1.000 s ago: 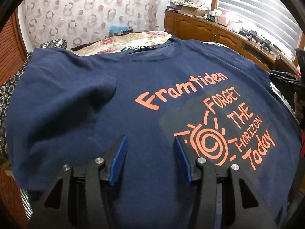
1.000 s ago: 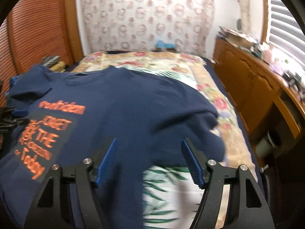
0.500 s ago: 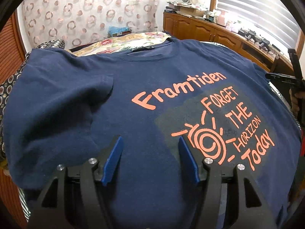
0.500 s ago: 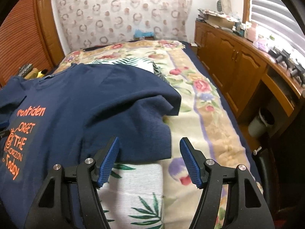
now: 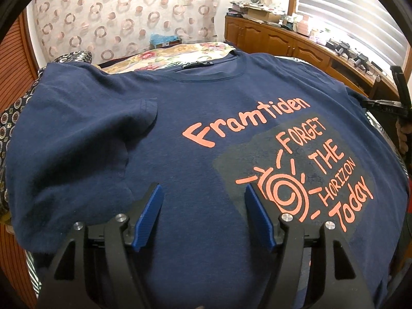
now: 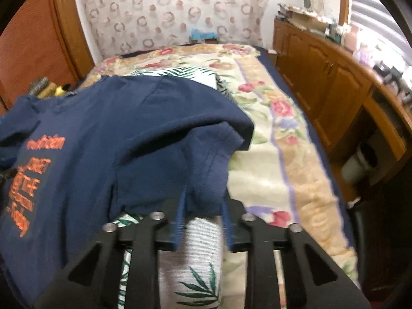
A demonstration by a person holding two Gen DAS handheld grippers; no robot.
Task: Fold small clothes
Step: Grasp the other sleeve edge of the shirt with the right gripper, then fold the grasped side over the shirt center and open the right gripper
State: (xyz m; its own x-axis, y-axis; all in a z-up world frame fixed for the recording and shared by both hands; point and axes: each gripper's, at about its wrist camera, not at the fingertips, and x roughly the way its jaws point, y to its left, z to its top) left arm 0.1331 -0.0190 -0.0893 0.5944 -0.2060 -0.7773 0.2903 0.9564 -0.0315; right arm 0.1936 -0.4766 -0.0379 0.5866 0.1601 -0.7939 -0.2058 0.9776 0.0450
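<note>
A navy T-shirt [image 5: 193, 118] with orange print lies face up on the bed, collar at the far end. My left gripper [image 5: 203, 206] hovers over its lower middle. Its jaws are opening, and nothing is pinched between the blue pads [image 5: 149, 216]. In the right wrist view the same T-shirt [image 6: 116, 134] fills the left half. Its right sleeve [image 6: 206, 159] is bunched up at the shirt's edge. My right gripper [image 6: 203, 208] is closing, and its pads press on that sleeve.
A floral bedspread [image 6: 270, 167] runs to the right of the shirt. A white leaf-print cloth [image 6: 195, 257] lies under the right gripper. Wooden cabinets [image 6: 322, 77] with clutter on top line the right wall. A slatted wooden door [image 6: 31, 38] stands at the left.
The right gripper came to the shirt's right sleeve and its jaws closed on the fabric, lifting it into a bunch. The left gripper stayed put while its jaws spread wider.
</note>
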